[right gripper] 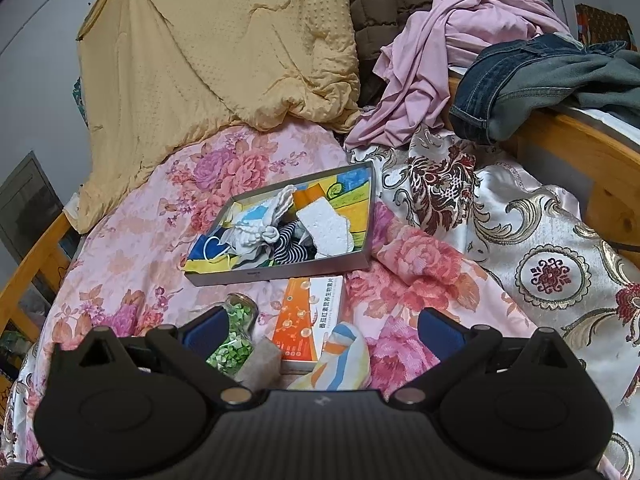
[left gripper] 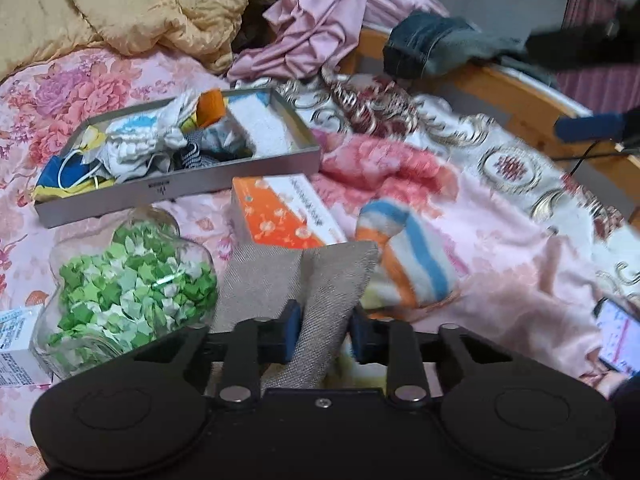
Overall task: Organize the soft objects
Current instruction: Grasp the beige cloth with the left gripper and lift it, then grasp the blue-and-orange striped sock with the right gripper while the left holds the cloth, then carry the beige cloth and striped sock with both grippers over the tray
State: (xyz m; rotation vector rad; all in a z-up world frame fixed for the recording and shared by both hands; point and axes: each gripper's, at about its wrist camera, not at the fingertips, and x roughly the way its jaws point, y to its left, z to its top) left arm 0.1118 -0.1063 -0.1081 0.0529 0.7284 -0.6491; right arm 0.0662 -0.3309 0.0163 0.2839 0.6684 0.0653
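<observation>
Left hand-held gripper [left gripper: 325, 334] pinching a grey woven cloth [left gripper: 296, 280] between its blue pads, low at 6 o'clock over the pink floral bedspread [left gripper: 120, 80]. Right hand-held gripper [right gripper: 322, 330] spread wide, holding nothing. Just beside the cloth at 3 o'clock — a striped orange, blue and white sock [left gripper: 408, 256]; at 9 o'clock a clear glass jar of green paper stars [left gripper: 132, 280]. Touching the cloth's far edge at 12 o'clock, an orange and white cardboard box [left gripper: 280, 216]; beyond it a grey metal tray [left gripper: 180, 190] packed with mixed fabrics and a white sponge block [left gripper: 260, 124].
</observation>
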